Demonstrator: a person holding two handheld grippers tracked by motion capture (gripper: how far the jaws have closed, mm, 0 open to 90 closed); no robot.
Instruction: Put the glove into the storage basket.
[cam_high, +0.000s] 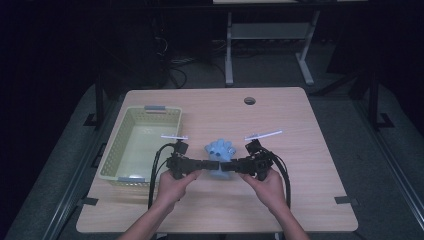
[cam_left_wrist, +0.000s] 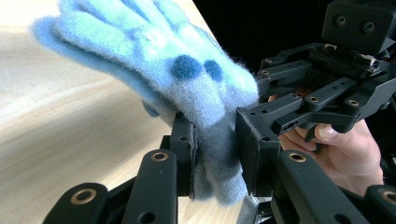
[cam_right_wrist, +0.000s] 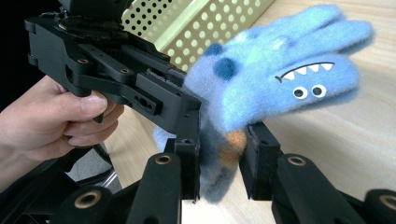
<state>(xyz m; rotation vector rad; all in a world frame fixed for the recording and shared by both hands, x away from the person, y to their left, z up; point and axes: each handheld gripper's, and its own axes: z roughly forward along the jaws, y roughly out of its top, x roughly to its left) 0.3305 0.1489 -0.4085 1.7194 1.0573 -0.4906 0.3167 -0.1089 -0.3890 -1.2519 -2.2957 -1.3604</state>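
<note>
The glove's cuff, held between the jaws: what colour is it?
The glove has a grey-blue cuff, darker than its light blue fingers; the left gripper view shows it best.

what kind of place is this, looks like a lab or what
Probably a lab or test workspace, not a home: a plain wooden table in a dark room, a metal-framed desk behind it, cables on the floor, and hand-held grippers on a blue glove.

No readable text, label, brand, number or sign appears on anything here.
</note>
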